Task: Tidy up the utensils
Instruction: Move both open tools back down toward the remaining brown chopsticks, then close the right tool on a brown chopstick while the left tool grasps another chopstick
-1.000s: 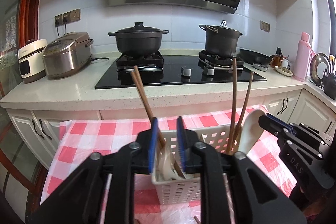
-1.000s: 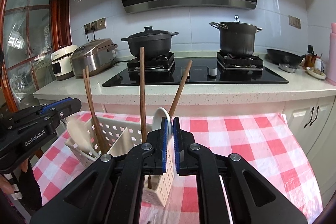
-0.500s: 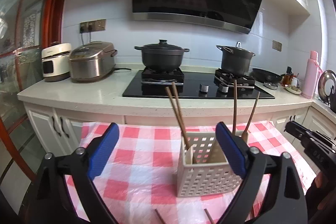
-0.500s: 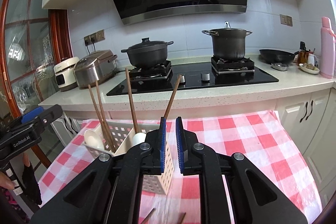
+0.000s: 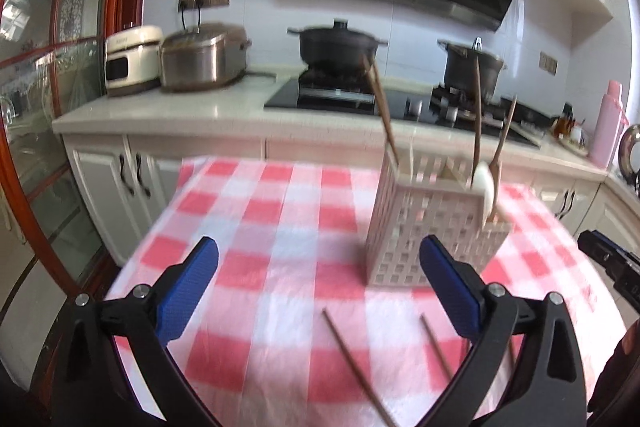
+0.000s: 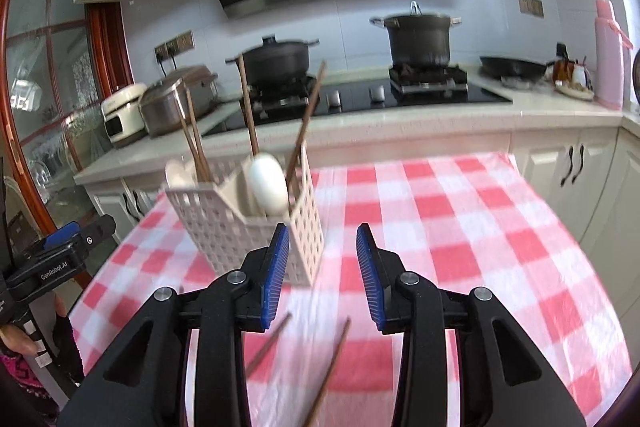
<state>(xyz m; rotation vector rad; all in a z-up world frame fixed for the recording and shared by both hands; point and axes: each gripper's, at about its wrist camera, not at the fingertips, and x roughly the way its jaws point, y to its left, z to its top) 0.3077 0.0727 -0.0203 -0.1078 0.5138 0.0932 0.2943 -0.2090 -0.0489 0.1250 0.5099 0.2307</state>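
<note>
Nearest to both cameras lay two loose chopsticks on the checked tablecloth, flat and a little apart, at about 6 o'clock from the basket. Judged as the step in hand: picking these up for the basket. Best to take one stick at a time, near its middle, with the pads across the stick and low to the cloth, so that the thin round wood does not roll away or swing once lifted. Worth keeping clear of the basket wall too, since a knock could tip it.

Left gripper stood very wide, jaws just opened, with nothing between the pads; pointed downward over the cloth, both loose sticks lying between its fingers in the view. Right gripper only partly apart, jaws just opening as well, and empty; also tilted down, one stick right under the gap, the basket just beyond its left finger at about 11 o'clock.

Farther out, the basket stood upright on the cloth, already with chopsticks and a white spoon inside. Behind it, the counter with the stove and two dark pots.
</note>
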